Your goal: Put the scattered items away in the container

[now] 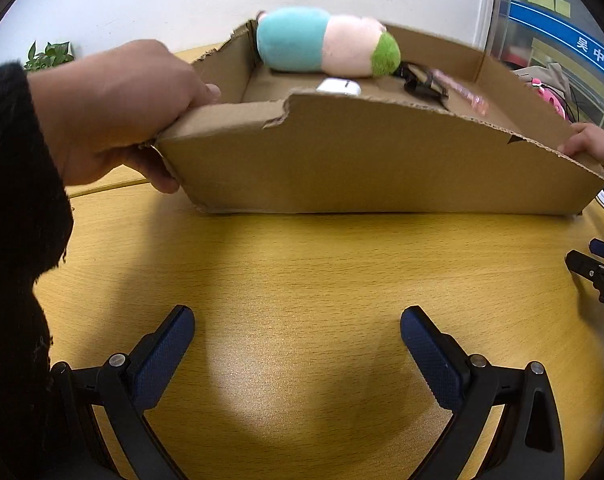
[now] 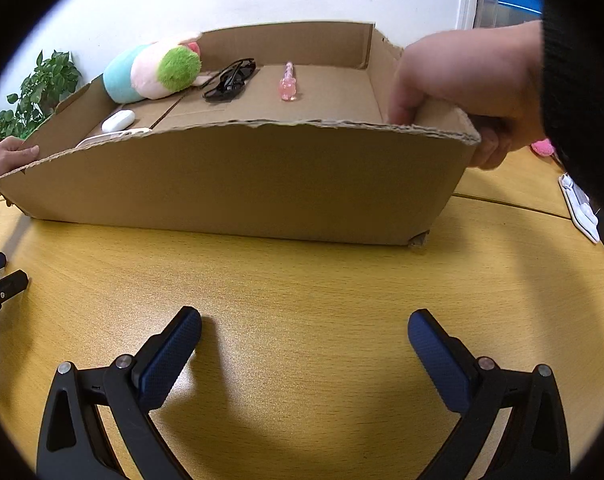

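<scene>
Left hand-held gripper (image 1: 298, 328): spread wide, nothing held, set low over bare bench (image 1: 302, 264).
Right hand-held gripper (image 2: 305, 330): spread wide, nothing held.
Cardboard box (image 2: 238, 184): torn near edge; gripped at both ends by bare hands (image 2: 461, 84).
Contents: plush toy (image 2: 150, 70), sunglasses (image 2: 230, 80), pink pen (image 2: 288, 82), white case (image 2: 118, 120).
Open room: clear bench strip between box and fingers.

Cardboard box (image 2: 238, 184) on the desk (image 2: 302, 288), ahead of both hand-held grippers. Inside, left to right: plush toy (image 2: 152, 68) with earbud case (image 2: 118, 121) before it, sunglasses (image 2: 230, 80), pen (image 2: 288, 82). A hand (image 2: 465, 80) grips each end wall.
</scene>
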Demonstrator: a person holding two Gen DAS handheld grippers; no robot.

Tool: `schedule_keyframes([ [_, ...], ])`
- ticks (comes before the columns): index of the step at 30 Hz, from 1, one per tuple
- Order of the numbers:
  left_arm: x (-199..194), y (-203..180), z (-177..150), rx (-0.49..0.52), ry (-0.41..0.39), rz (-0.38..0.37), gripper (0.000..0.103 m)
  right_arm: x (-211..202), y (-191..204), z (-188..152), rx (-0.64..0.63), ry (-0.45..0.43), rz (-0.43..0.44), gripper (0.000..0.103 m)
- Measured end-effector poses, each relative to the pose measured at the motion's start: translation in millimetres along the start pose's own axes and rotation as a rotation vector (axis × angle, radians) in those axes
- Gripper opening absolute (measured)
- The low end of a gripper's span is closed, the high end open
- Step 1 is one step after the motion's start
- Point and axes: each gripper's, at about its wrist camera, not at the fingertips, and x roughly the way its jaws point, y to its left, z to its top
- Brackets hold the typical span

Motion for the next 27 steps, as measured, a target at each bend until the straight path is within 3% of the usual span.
schedule_keyframes([
  [27,0.0,-1.0,-6.3,0.011,0.000,-0.010,0.103,-0.1,-0.8,-0.4,0.001,-0.001,-0.001,0.103],
])
